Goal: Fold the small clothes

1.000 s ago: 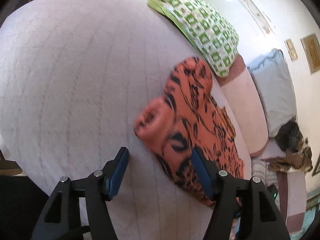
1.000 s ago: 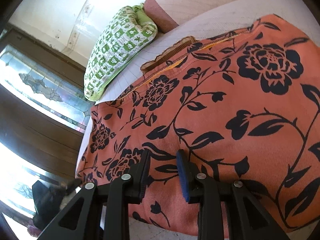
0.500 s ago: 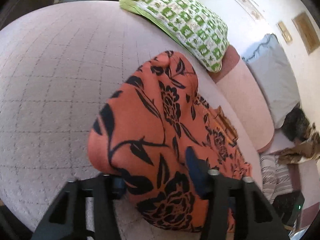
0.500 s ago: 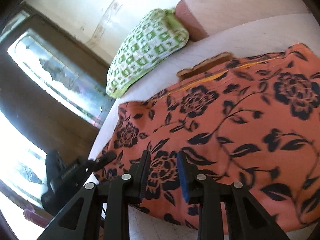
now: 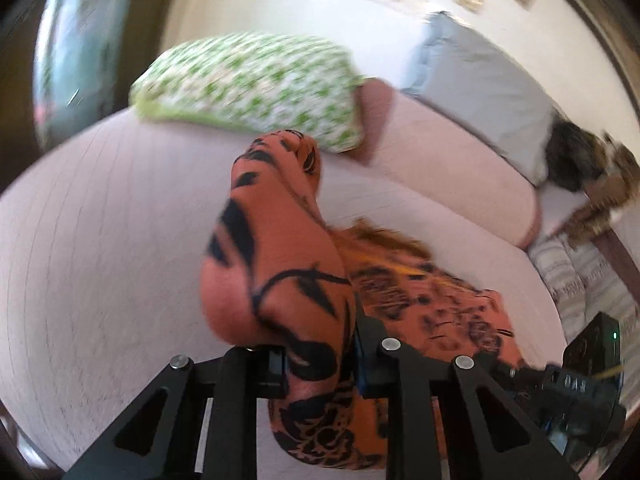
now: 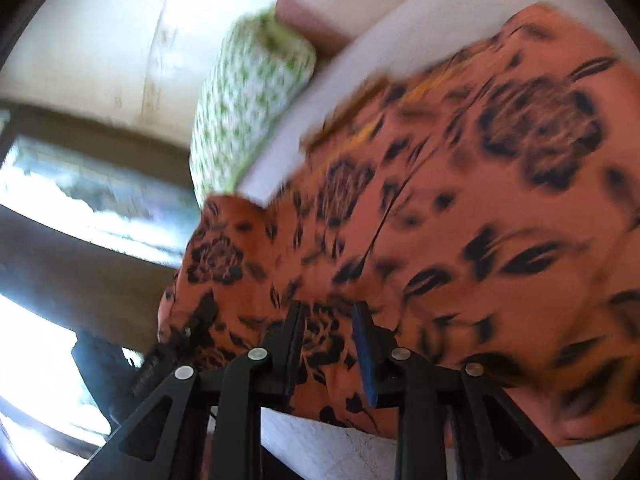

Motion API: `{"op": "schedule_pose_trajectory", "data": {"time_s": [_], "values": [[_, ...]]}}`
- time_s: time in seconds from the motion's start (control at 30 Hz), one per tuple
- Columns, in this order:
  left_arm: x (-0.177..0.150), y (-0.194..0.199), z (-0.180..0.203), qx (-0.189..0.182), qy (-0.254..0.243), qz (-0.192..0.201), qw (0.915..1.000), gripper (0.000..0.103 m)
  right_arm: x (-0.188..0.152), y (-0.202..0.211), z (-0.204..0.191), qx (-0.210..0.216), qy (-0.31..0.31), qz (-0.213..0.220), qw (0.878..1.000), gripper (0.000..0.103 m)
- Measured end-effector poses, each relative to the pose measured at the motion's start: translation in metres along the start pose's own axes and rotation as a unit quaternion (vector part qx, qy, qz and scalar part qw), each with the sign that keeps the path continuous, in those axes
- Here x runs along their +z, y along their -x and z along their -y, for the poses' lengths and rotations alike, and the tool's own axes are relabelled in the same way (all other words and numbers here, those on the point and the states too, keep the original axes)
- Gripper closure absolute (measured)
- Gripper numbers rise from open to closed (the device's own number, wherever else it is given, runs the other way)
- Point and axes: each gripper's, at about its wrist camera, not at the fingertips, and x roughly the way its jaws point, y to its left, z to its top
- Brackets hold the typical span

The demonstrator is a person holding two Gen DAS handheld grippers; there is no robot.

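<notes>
Running away from the left gripper toward the green-and-white pillow, a raised fold of the orange garment makes a long ridge whose far end stops just short of that pillow. The left gripper's jaws are closed on the near end of this ridge, with cloth bunched between them and spilling below. To the right of the ridge the rest of the garment lies flat on the pale quilted bed, stretching toward the right gripper, which shows at the lower right edge of the left wrist view. A long pink bolster lies behind the garment, with a grey pillow against the wall beyond it. From the right wrist view, the garment spreads wide across the bed, its orange cloth printed with black flowers, leaves and stems, a dark seam running up its middle. The right gripper is narrowed on the garment's near edge, cloth filling the gap between its jaws. Both views are blurred.
</notes>
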Motion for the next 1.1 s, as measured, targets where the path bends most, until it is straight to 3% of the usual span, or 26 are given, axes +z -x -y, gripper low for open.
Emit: {"op": "schedule_pose_trajectory", "data": {"time_s": [0.17, 0.27, 0.33, 0.47, 0.53, 0.6, 0.67, 0.7, 0.73, 0.77, 0.83, 0.93, 1.1], "values": [[0.005, 0.003, 0.077, -0.043, -0.085, 0.002, 0.9954, 0.08, 0.022, 0.071, 0.027, 0.001, -0.014, 0.094, 0.995, 0.075], [-0.008, -0.014, 0.132, -0.062, -0.13, -0.019, 0.9894, 0.08, 0.036, 0.115, 0.056, 0.018, -0.051, 0.137, 0.989, 0.075], [-0.025, -0.031, 0.167, -0.07, -0.162, -0.038, 0.9835, 0.08, 0.041, 0.14, 0.073, 0.034, -0.078, 0.157, 0.984, 0.075], [-0.079, -0.088, 0.223, -0.071, -0.21, -0.114, 0.9684, 0.078, 0.046, 0.178, 0.098, 0.053, -0.116, 0.198, 0.972, 0.075], [-0.099, -0.099, 0.235, -0.05, -0.24, -0.12, 0.9621, 0.069, 0.048, 0.189, 0.106, 0.049, -0.129, 0.215, 0.967, 0.075], [-0.102, -0.088, 0.239, -0.071, -0.269, -0.106, 0.9547, 0.048, 0.05, 0.195, 0.111, 0.052, -0.135, 0.215, 0.966, 0.075], [-0.097, -0.078, 0.238, -0.098, -0.283, -0.117, 0.9468, 0.039, 0.056, 0.197, 0.114, 0.055, -0.135, 0.201, 0.969, 0.074], [-0.09, -0.068, 0.234, -0.118, -0.285, -0.124, 0.9433, 0.038, 0.059, 0.196, 0.115, 0.061, -0.137, 0.188, 0.971, 0.073], [-0.085, -0.06, 0.229, -0.129, -0.283, -0.124, 0.9423, 0.038, 0.061, 0.193, 0.114, 0.067, -0.139, 0.179, 0.972, 0.067], [-0.079, -0.05, 0.222, -0.137, -0.281, -0.117, 0.9425, 0.036, 0.062, 0.188, 0.111, 0.071, -0.14, 0.166, 0.974, 0.044], [-0.068, -0.026, 0.201, -0.138, -0.275, -0.084, 0.9477, 0.028, 0.065, 0.174, 0.101, 0.057, -0.136, 0.157, 0.977, 0.021], [-0.053, -0.014, 0.168, -0.116, -0.259, -0.057, 0.9572, 0.025, 0.069, 0.159, 0.082, 0.025, -0.102, 0.151, 0.983, 0.021], [-0.031, -0.039, 0.117, -0.036, -0.226, -0.074, 0.9707, 0.025, 0.071, 0.128, 0.069, -0.023, -0.078, 0.124, 0.989, 0.021]]}}
